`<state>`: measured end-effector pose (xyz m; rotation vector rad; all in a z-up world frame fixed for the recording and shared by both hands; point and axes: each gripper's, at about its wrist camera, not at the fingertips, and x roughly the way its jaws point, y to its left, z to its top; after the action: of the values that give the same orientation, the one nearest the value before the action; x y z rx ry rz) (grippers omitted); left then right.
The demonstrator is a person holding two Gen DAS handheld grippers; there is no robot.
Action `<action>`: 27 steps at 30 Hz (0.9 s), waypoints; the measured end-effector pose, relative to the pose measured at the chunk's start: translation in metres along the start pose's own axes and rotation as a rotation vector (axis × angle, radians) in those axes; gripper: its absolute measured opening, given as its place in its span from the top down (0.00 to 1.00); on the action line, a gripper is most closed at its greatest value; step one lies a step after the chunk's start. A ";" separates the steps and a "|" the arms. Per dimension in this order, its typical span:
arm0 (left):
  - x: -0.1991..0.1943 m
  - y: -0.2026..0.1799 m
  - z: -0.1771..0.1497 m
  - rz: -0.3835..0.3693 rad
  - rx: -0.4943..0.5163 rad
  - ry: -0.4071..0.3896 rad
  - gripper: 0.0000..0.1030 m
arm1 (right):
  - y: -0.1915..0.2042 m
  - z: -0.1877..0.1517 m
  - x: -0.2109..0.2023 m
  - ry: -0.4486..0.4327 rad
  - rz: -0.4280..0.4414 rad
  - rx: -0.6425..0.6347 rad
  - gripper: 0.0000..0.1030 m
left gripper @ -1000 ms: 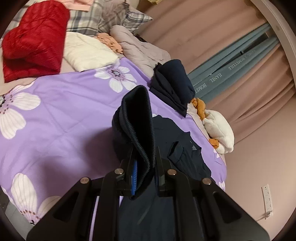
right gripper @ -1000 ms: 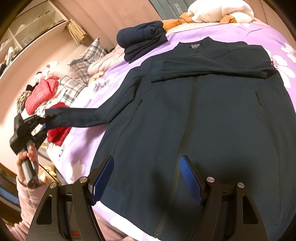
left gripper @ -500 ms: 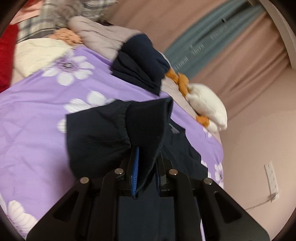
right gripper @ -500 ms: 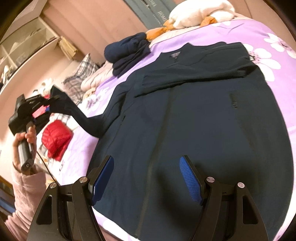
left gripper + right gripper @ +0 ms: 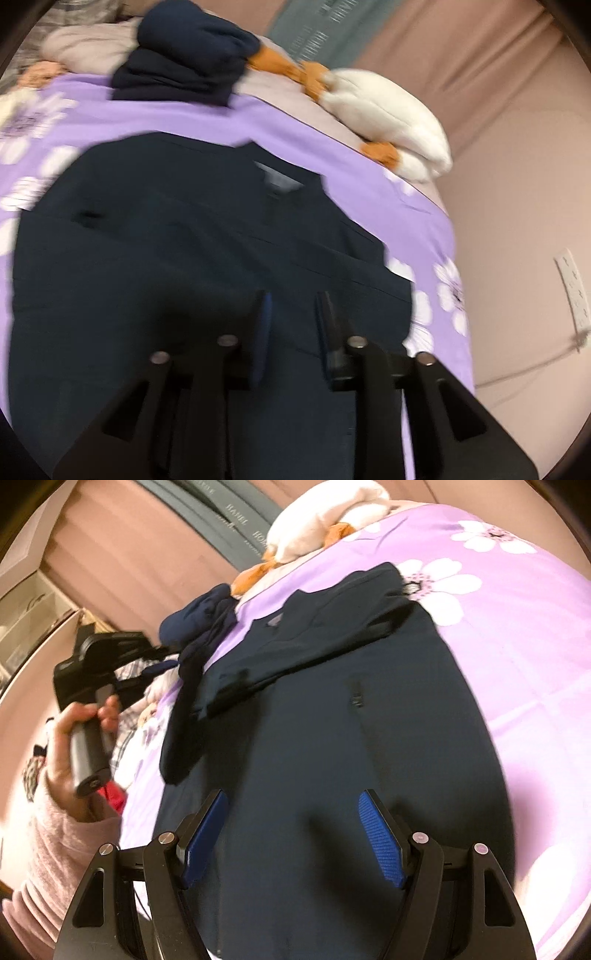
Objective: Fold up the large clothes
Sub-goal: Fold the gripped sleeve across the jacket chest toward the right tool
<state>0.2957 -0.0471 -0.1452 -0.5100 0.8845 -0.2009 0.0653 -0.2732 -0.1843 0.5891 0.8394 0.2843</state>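
1. While the large dark navy zip-front jacket (image 5: 332,746) lies flat on the bed's purple quilt printed with white flowers (image 5: 524,635), the right hand-held gripper (image 5: 295,834) hangs over its lower front with its blue-padded fingers (image 5: 380,834) spread wide and nothing between them.
2. Beyond the right hand-held gripper, one sleeve (image 5: 317,653) lies folded across the jacket's chest, and the other sleeve (image 5: 184,716) runs along the jacket's left edge, partly on the quilt.
3. Left of the right hand-held gripper, the left hand-held gripper (image 5: 155,661) is raised over the bed's edge, gripped by a hand (image 5: 74,746) in a pink knitted cuff.
4. Seen from the left wrist, the left hand-held gripper (image 5: 291,328) stands partly apart; the view is blurred, and no cloth shows in the gap.
5. Ahead of the left hand-held gripper the jacket (image 5: 184,258) spreads with its collar farthest away.
6. Past the collar sits a folded pile of dark navy clothing (image 5: 184,62), and to its right a white padded garment with orange patches (image 5: 388,107).
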 end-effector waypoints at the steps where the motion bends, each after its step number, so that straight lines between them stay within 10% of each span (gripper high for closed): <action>1: 0.006 -0.008 -0.003 -0.034 0.013 0.024 0.61 | -0.002 0.000 0.001 -0.002 -0.004 0.004 0.28; 5: 0.001 -0.016 -0.009 -0.150 0.052 0.042 0.45 | 0.001 0.005 0.005 0.000 -0.003 -0.001 0.28; 12: -0.058 0.081 -0.012 -0.085 -0.025 -0.010 0.28 | 0.024 0.036 0.048 0.099 0.108 -0.045 0.24; 18: -0.101 0.194 -0.037 0.056 -0.181 -0.054 0.28 | 0.054 0.064 0.138 0.240 0.186 -0.045 0.24; 27: -0.129 0.276 -0.079 0.074 -0.337 -0.041 0.28 | 0.068 0.112 0.228 0.226 0.086 -0.086 0.24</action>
<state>0.1429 0.2117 -0.2369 -0.7897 0.9002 0.0276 0.2973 -0.1560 -0.2252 0.5187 1.0158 0.4697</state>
